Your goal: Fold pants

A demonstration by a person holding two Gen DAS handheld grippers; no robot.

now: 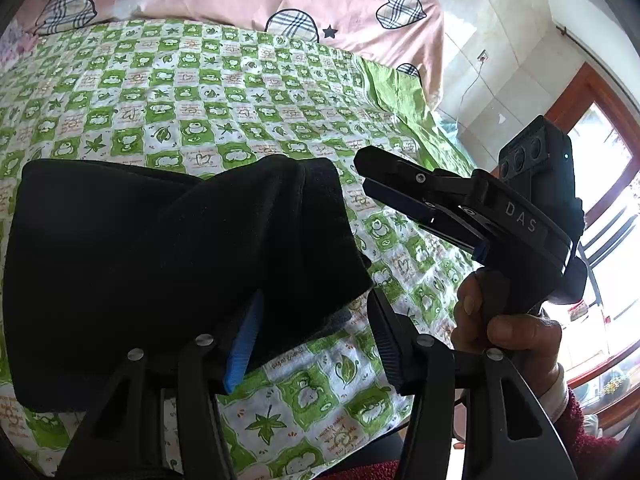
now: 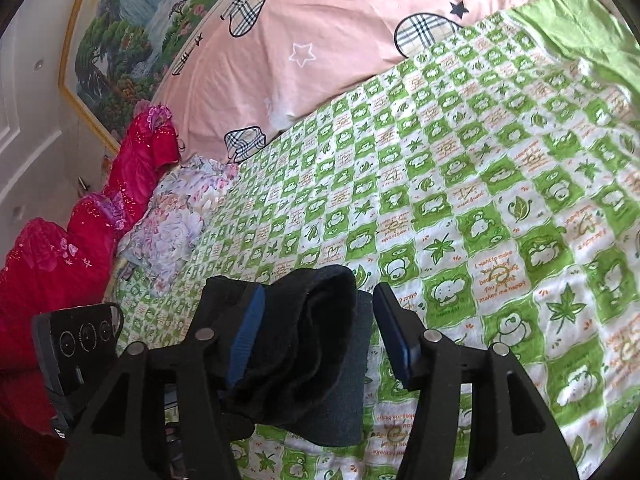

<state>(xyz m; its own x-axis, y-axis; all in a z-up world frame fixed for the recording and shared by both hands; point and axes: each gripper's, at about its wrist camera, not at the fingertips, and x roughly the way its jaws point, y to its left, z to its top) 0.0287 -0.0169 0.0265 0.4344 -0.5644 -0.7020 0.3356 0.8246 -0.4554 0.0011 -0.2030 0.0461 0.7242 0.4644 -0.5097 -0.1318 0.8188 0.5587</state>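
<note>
The black pants (image 1: 168, 256) lie folded in a thick bundle on the green checked bed sheet (image 1: 224, 92). My left gripper (image 1: 316, 336) is open, with the near edge of the bundle lying between its blue pads. My right gripper (image 1: 374, 178) appears in the left wrist view just right of the bundle, jaws nearly together and empty there. In the right wrist view the right gripper (image 2: 320, 332) stands open with a black pants fold (image 2: 304, 344) lying against its left pad (image 2: 246, 332); the right pad is clear of the cloth.
A pink quilt (image 2: 320, 40) with plaid hearts lies along the far side of the bed. Red bedding (image 2: 80, 232) and a floral pillow (image 2: 172, 220) sit at the left. A framed landscape painting (image 2: 132, 40) hangs on the wall. A window (image 1: 600, 184) is at the right.
</note>
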